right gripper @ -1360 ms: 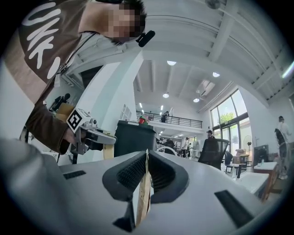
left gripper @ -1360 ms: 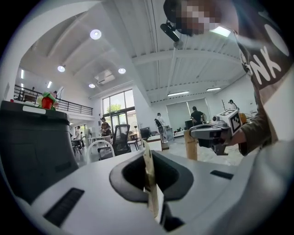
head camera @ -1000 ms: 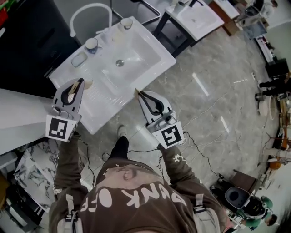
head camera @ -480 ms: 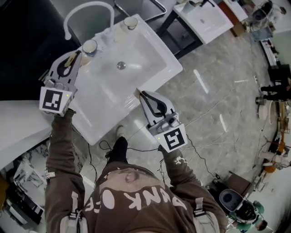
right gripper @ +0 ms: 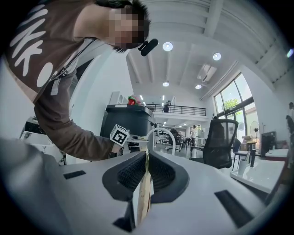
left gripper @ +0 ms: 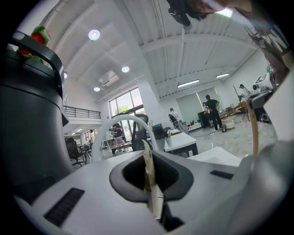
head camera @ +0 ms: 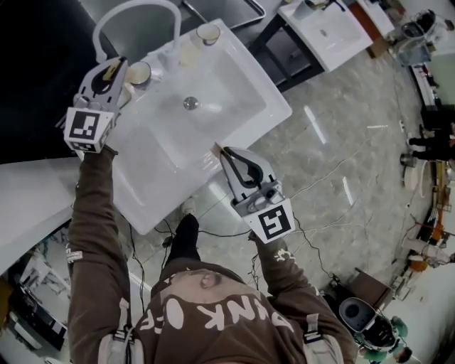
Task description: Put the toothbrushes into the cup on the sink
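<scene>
In the head view my left gripper (head camera: 112, 67) is at the far left corner of the white sink (head camera: 238, 89), right beside a pale cup (head camera: 139, 72) on the rim. Its jaws are shut on a beige toothbrush (head camera: 109, 70); the left gripper view shows that toothbrush (left gripper: 149, 183) clamped upright between the jaws. At the sink's near edge, my right gripper (head camera: 227, 155) is shut on a second beige toothbrush (head camera: 216, 148), whose tip pokes out over the rim. The right gripper view has this toothbrush (right gripper: 143, 193) pinched between the dark pads.
A white curved faucet (head camera: 135, 13) arches behind the cup. A second cup (head camera: 208, 33) stands on the far rim, and the drain (head camera: 190, 103) lies mid-basin. A black bin stands left of the sink. Another table (head camera: 330, 32) is beyond; cables lie on the floor.
My left gripper has carried its toothbrush from the sink's near left edge up to the cup at the far corner. The right gripper has shifted only slightly.
</scene>
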Tool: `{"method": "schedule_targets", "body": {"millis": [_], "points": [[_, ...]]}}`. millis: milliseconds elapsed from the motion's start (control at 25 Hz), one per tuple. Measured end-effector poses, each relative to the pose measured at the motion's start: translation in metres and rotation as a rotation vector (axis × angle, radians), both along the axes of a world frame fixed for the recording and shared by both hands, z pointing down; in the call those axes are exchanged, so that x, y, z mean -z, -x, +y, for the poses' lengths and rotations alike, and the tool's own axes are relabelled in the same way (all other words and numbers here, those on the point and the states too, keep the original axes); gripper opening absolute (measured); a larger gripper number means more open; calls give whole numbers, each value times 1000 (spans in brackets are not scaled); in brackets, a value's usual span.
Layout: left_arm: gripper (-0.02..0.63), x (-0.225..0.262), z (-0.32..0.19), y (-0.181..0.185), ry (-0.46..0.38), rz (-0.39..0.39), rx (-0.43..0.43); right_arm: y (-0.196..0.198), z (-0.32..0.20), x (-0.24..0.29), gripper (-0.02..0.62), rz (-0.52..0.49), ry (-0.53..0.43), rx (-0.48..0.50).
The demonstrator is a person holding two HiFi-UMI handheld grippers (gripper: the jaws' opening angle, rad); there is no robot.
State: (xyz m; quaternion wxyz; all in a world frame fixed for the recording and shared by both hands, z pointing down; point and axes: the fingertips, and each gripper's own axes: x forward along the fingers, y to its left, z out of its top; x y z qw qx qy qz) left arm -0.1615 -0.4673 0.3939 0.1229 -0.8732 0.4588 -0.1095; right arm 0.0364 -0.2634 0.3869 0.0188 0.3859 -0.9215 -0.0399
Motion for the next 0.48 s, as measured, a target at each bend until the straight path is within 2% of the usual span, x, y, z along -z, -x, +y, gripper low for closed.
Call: {"method": "schedule_targets", "body": {"millis": [200, 480], "points": [[5, -21, -27, 0, 24, 6, 9, 0, -12, -8, 28, -4, 5, -8], [5, -54, -40, -5, 68, 3, 6, 5, -24, -12, 28, -4, 3, -5]]}}
